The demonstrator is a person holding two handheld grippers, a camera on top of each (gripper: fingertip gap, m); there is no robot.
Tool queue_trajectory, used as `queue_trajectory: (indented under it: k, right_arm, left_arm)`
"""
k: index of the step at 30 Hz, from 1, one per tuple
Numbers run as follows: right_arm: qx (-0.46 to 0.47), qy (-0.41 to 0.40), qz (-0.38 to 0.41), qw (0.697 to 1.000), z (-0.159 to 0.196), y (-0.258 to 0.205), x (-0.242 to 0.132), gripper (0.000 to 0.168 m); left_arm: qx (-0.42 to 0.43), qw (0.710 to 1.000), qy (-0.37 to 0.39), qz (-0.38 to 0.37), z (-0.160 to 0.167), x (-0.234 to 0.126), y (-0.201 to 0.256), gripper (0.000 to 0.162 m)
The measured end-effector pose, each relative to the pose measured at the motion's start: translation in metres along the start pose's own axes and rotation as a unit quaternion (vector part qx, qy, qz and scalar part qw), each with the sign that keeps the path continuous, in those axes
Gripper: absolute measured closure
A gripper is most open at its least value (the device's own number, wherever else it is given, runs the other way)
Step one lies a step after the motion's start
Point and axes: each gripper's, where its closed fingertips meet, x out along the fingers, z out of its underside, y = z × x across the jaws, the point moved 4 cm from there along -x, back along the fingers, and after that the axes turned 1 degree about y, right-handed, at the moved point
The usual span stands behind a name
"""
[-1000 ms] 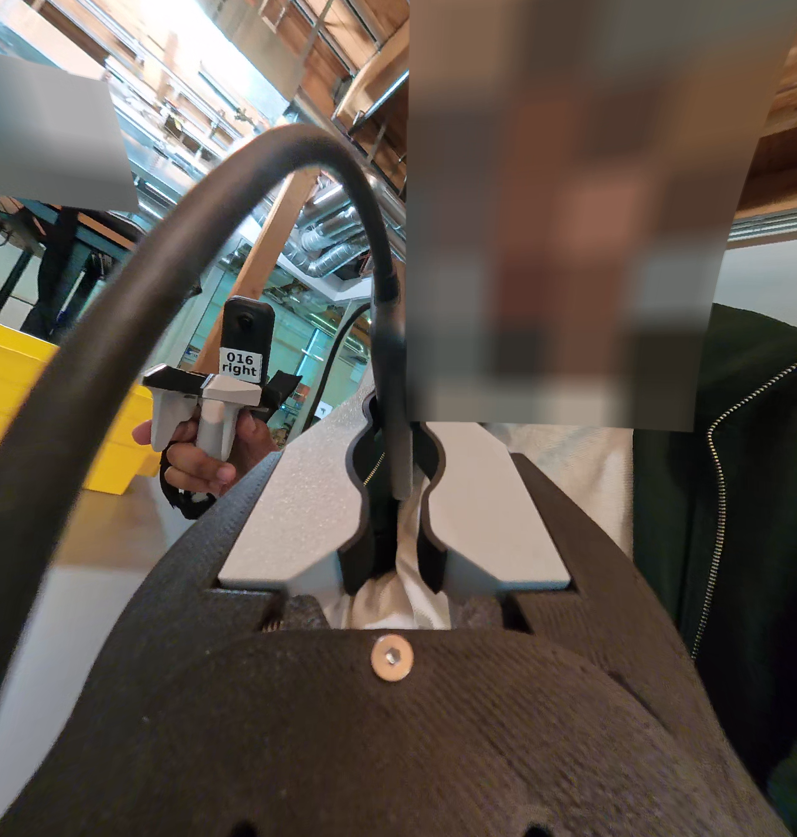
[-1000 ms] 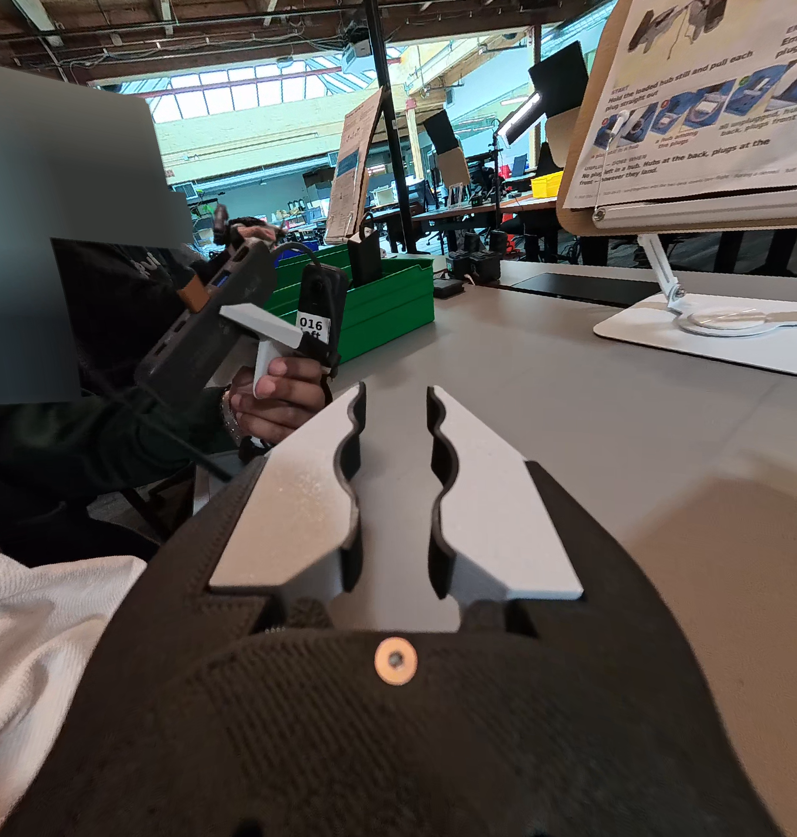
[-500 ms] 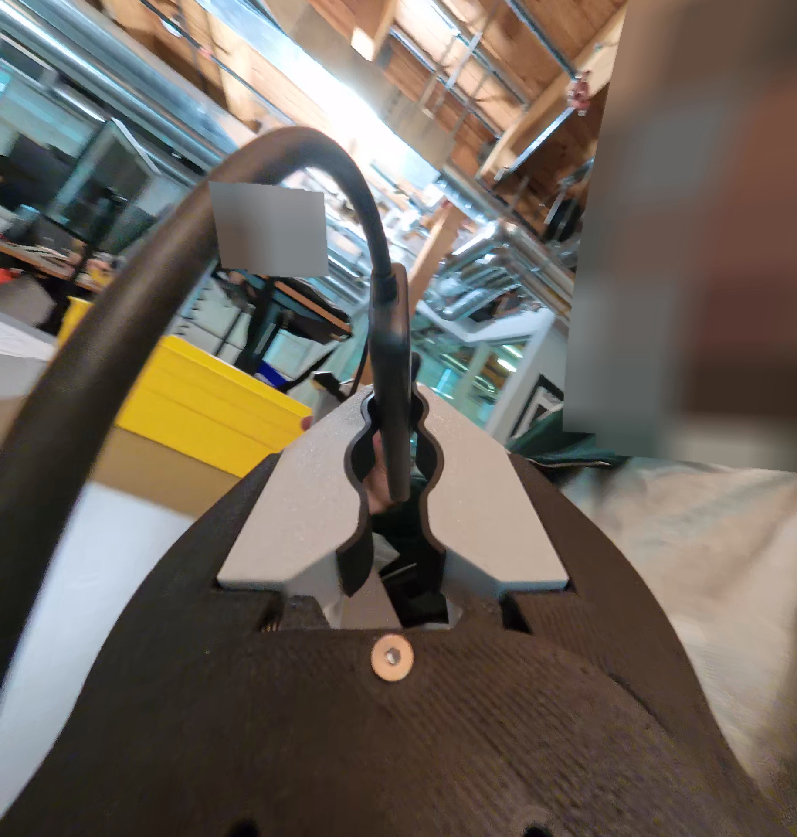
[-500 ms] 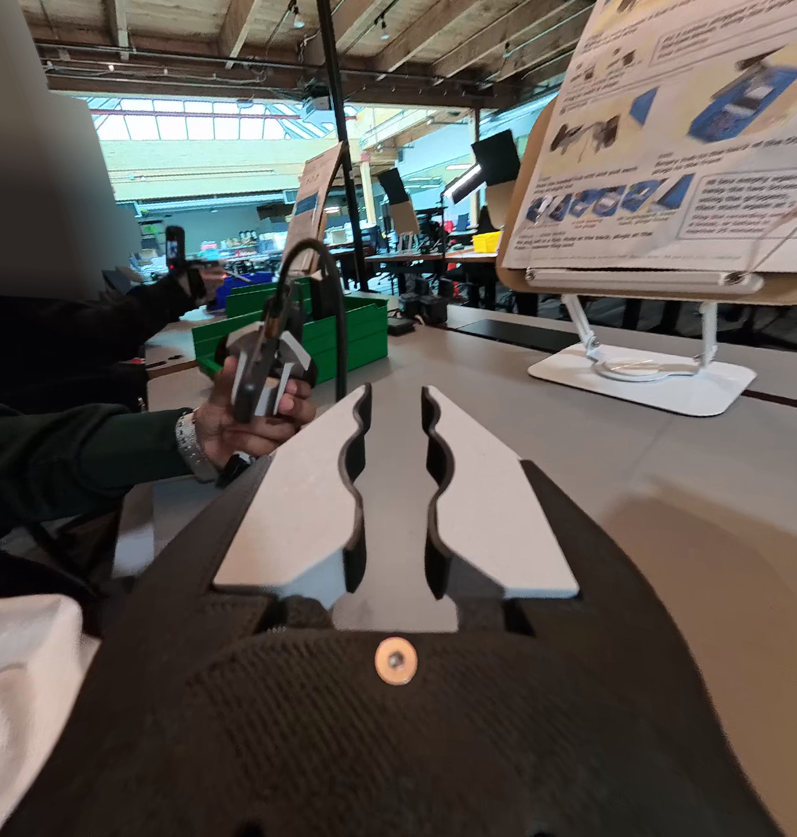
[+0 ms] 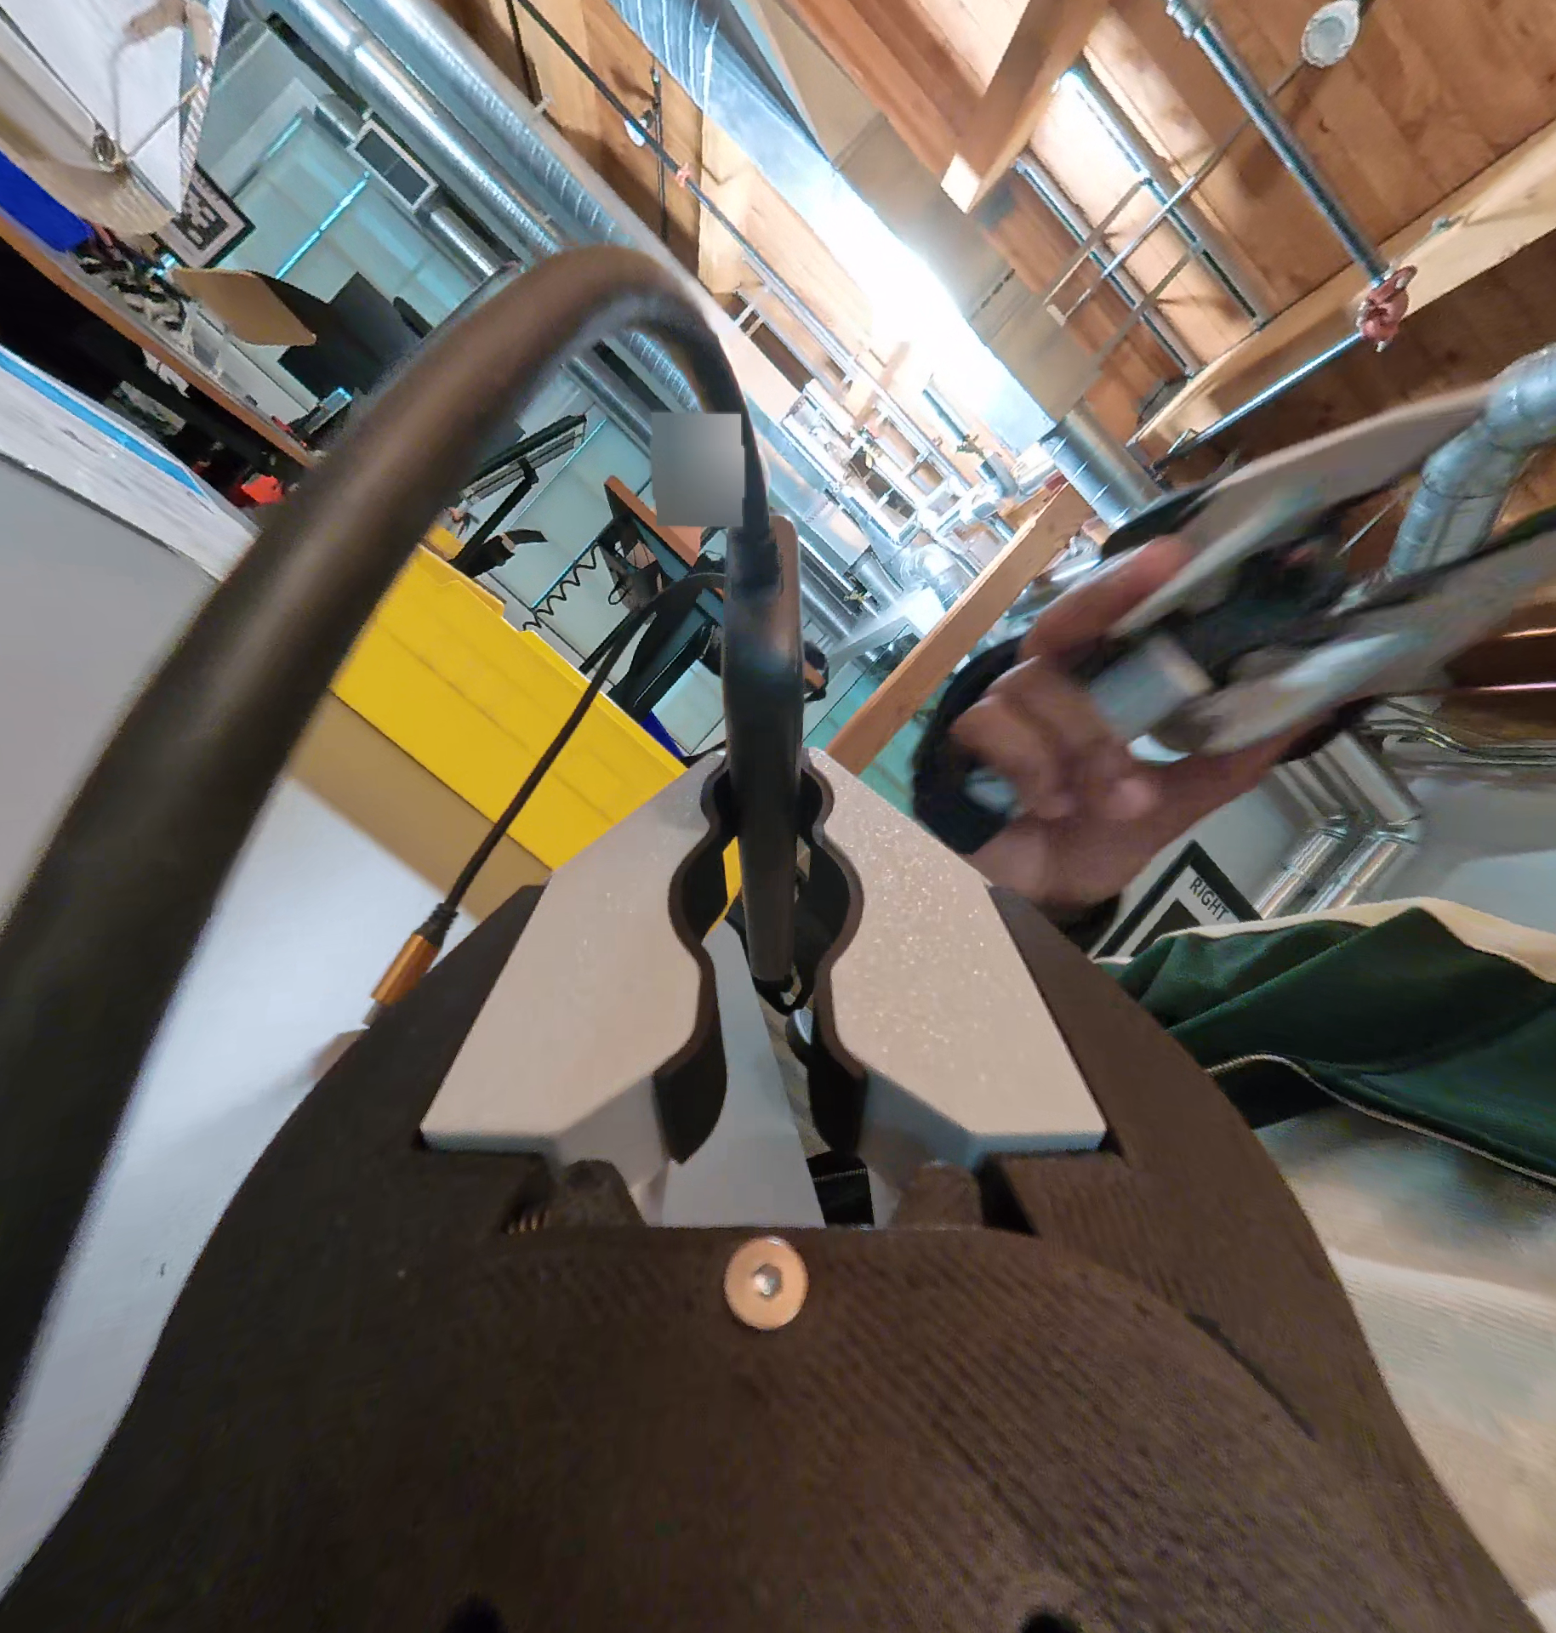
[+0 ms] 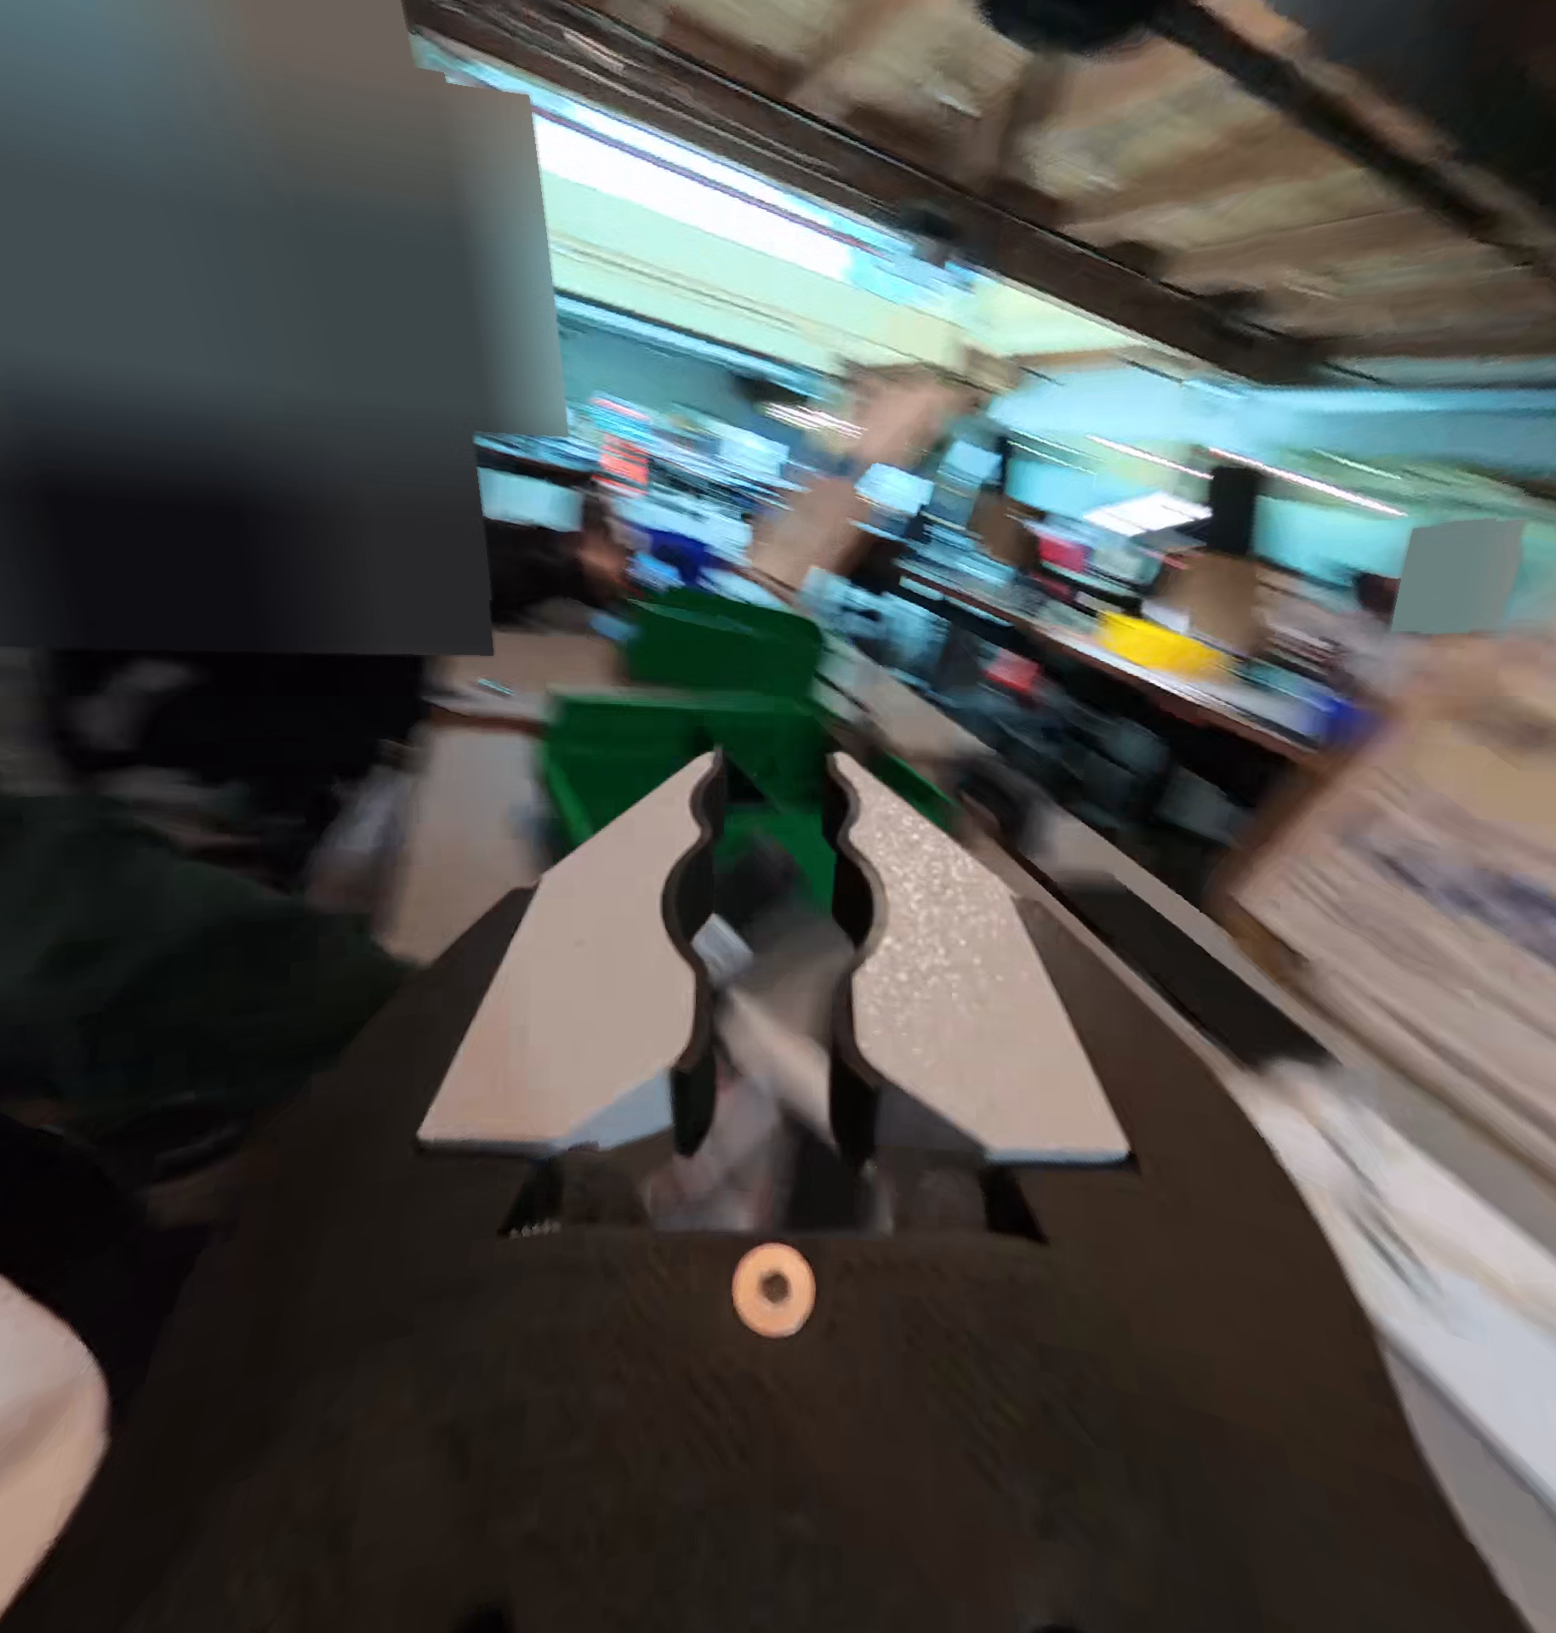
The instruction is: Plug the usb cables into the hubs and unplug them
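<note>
While the left tongs (image 5: 763, 848) stay pinched on the dark hub (image 5: 761, 751), edge-on with its thick cable (image 5: 226, 707) arching up and back past them, the right tongs (image 6: 772, 848) have swung from facing the bare worktop to a blurred sweep, spread and empty. In the left view they now show to the right, close beside the hub: likely closing in for a plug.

Loose thin cable with gold plug (image 5: 407, 968): left of the left tongs, on the worktop (image 5: 252, 892).

Yellow bin (image 5: 491, 698), behind left tongs: contents hidden.

Green bin (image 6: 721, 707), beyond right tongs: contents blurred.
</note>
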Motion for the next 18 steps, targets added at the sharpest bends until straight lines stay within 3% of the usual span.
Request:
queue_trajectory:
  k: [4,8,11,13,16,18]
  right_arm:
    - [0.020,-0.075,-0.158,0.984,-0.007,-0.024,0.102,0.143]
    - [-0.038,-0.230,-0.252,0.939,0.029,-0.039,0.193,0.140]
    - [-0.126,-0.360,-0.301,0.874,0.076,-0.047,0.242,0.141]
    - [-0.213,-0.426,-0.318,0.820,0.111,-0.047,0.267,0.150]
    - [-0.305,-0.480,-0.375,0.732,0.159,-0.051,0.291,0.165]
    - [-0.312,-0.509,-0.430,0.677,0.187,-0.059,0.297,0.168]
  left_arm:
    - [-0.003,1.000,-0.007,-0.004,0.003,0.001,-0.002,0.153]
    - [-0.015,1.000,-0.013,-0.004,0.005,0.003,-0.004,0.154]
    - [-0.029,1.000,-0.011,0.002,0.005,0.004,-0.006,0.154]
    - [-0.037,0.999,-0.011,0.007,0.005,0.005,-0.006,0.154]
    - [-0.047,0.998,-0.009,0.029,0.005,0.005,-0.005,0.154]
    - [-0.055,0.998,-0.008,0.036,0.005,0.006,-0.006,0.154]
